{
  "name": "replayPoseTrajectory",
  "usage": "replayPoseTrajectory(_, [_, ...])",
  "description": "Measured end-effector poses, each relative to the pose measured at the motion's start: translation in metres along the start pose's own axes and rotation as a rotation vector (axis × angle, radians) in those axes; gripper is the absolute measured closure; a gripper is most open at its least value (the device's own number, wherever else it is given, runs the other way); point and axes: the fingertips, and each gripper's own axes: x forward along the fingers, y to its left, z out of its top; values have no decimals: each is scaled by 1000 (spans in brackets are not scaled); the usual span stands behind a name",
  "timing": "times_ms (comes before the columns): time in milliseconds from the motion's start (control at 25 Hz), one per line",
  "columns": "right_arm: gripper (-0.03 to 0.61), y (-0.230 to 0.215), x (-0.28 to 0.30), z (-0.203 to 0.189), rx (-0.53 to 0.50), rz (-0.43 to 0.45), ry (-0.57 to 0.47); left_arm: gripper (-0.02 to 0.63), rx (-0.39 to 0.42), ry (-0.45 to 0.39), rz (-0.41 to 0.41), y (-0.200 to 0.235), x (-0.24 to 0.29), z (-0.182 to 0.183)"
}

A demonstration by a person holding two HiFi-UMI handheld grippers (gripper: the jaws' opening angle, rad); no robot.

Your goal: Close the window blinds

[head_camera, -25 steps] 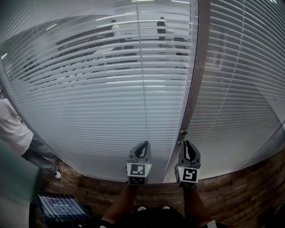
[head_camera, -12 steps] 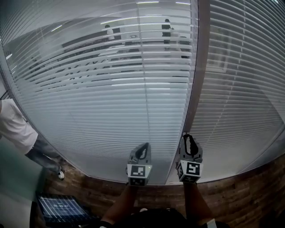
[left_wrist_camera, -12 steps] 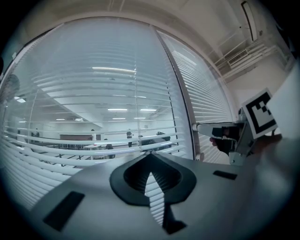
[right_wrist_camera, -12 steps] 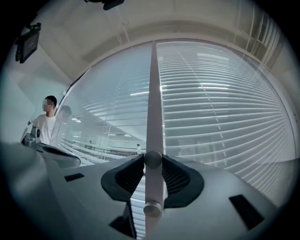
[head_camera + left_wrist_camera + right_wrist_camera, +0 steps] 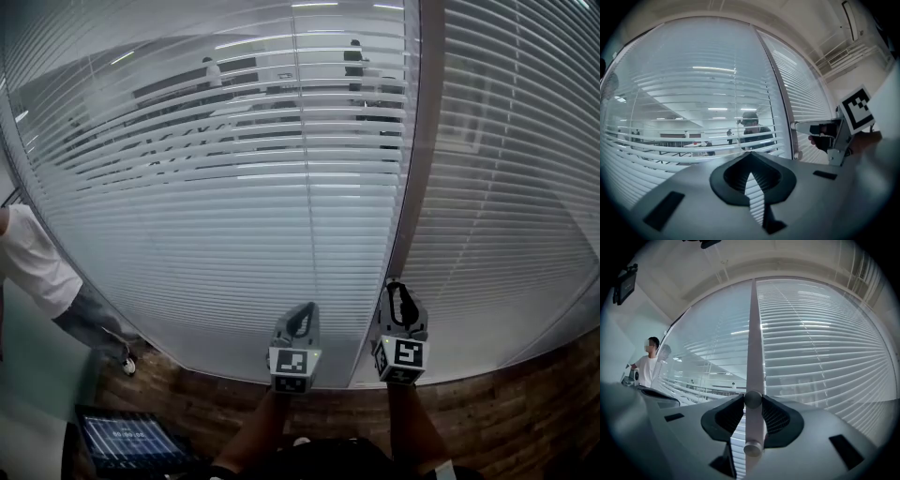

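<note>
White slatted blinds point(image 5: 234, 206) cover the big window, their slats part open, so an office room shows through. A thin wand point(image 5: 397, 246) hangs by the grey mullion point(image 5: 424, 141). My right gripper point(image 5: 397, 289) has the wand's lower end between its jaws. In the right gripper view the wand point(image 5: 754, 348) runs straight up and both pads touch its round knob, so my right gripper point(image 5: 753, 399) is shut on it. My left gripper point(image 5: 306, 309) hovers just left of it, shut and empty, tips together point(image 5: 750, 154).
A second blind point(image 5: 511, 187) covers the pane right of the mullion. A person in a white shirt point(image 5: 33, 262) stands at the left. A tablet screen point(image 5: 122, 439) lies low at the left. Brown brick-patterned flooring point(image 5: 506, 403) runs under the window.
My right gripper was shut beside the wand's end a second ago; it has moved up a little and now has the wand between its jaws. The left gripper barely moved.
</note>
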Motion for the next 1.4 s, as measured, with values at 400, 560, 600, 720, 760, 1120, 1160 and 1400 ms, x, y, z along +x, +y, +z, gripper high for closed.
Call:
replayPoseTrajectory(400, [449, 0, 0, -1, -14, -12, 10, 621, -14, 47, 5, 1, -7, 0])
replayPoseTrajectory(560, [449, -2, 2, 3, -18, -21, 2, 620, -2, 15, 7, 2, -7, 0])
replayPoseTrajectory(600, [449, -2, 3, 3, -19, -23, 6, 620, -1, 14, 6, 2, -7, 0])
replayPoseTrajectory(720, [454, -2, 3, 3, -16, -24, 11, 621, -9, 24, 8, 1, -9, 0])
replayPoseTrajectory(760, [454, -2, 3, 3, -20, -23, 13, 621, -4, 22, 12, 2, -10, -1])
replayPoseTrajectory(1120, [457, 3, 4, 5, -280, 27, 53, 621, 3, 17, 15, 6, -15, -3])
replayPoseTrajectory(1160, [457, 4, 4, 4, -333, 34, 65, 621, 1, 29, 14, 6, -16, -2])
replayPoseTrajectory(1400, [457, 12, 2, 3, -689, 61, 144, 621, -39, 79, -1, -1, -21, 0])
